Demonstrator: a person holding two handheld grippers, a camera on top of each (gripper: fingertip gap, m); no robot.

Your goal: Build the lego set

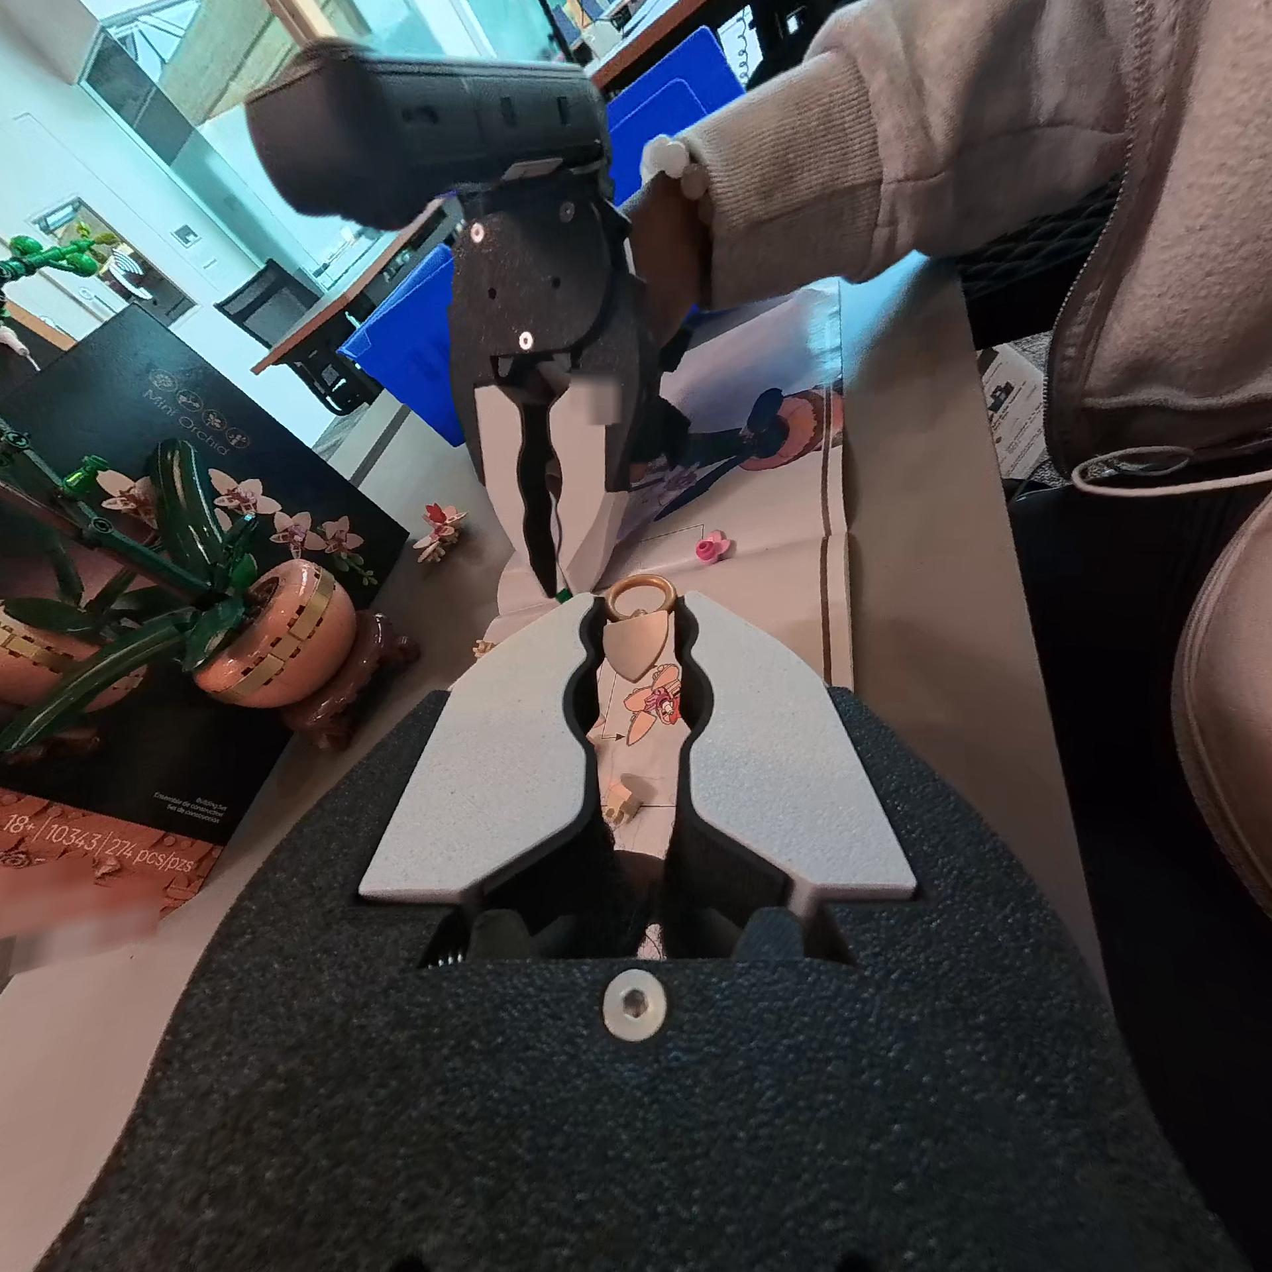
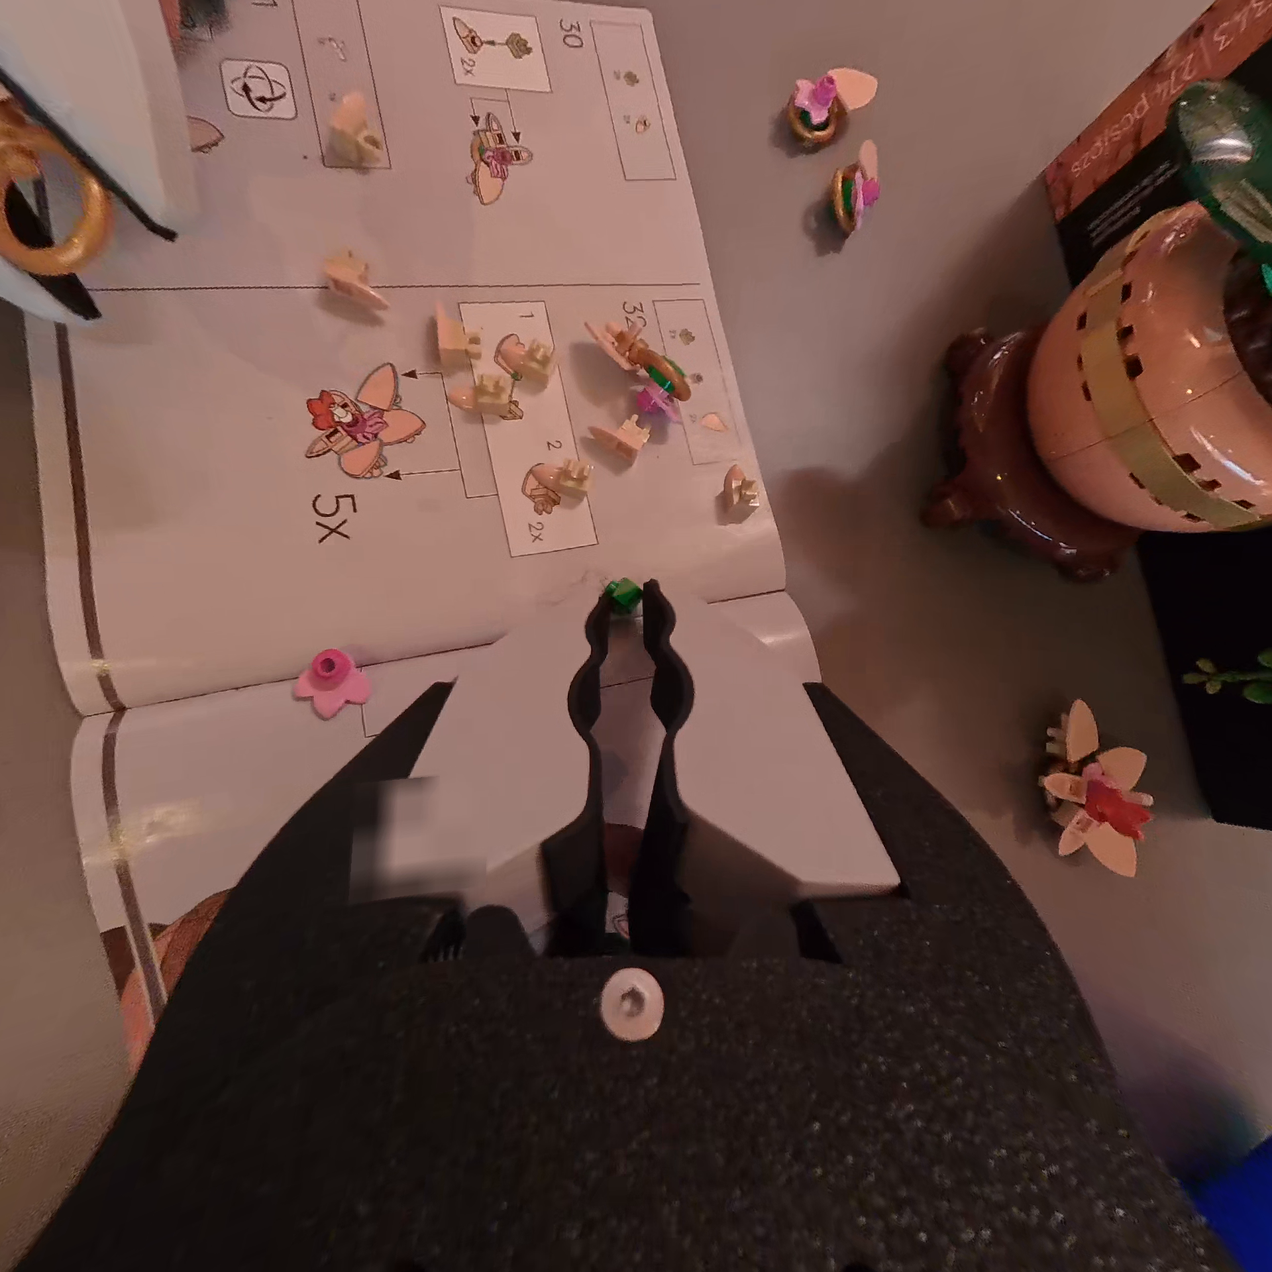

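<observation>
Left wrist view
Left gripper [image 1: 637,609]: its grey fingers are pinching a gold ring piece with a tan shield-shaped petal [image 1: 637,630] at their tips, holding it above the open white instruction booklet [image 1: 757,550].
Right gripper [image 1: 550,585]: it is reaching down from above in a beige sleeve [image 1: 895,172], its dark tips touching the page just beside the left gripper's tips; something green is showing at those tips.
Loose parts: a pink flower-shaped brick [image 1: 711,548] is lying on the booklet, and a finished small orchid bloom [image 1: 440,530] is lying on the grey table [image 1: 929,550].
Box: the black set box with an orchid picture [image 1: 206,550] is standing to the left.

Right wrist view
Right gripper [image 2: 628,597]: its black fingers are closing on a tiny green brick [image 2: 623,593] at the booklet's [image 2: 206,550] lower edge, probably gripping it, though the contact is hard to judge.
Left gripper: its white finger and the gold ring [image 2: 62,220] are showing at the upper left corner.
Petal pieces: several tan petal bricks [image 2: 530,358] are lying scattered across the page, with a half-built bloom [image 2: 654,375] among them.
Pot: a glossy pink brick-built pot on a brown stand [image 2: 1101,427] is sitting on the table to the right.
</observation>
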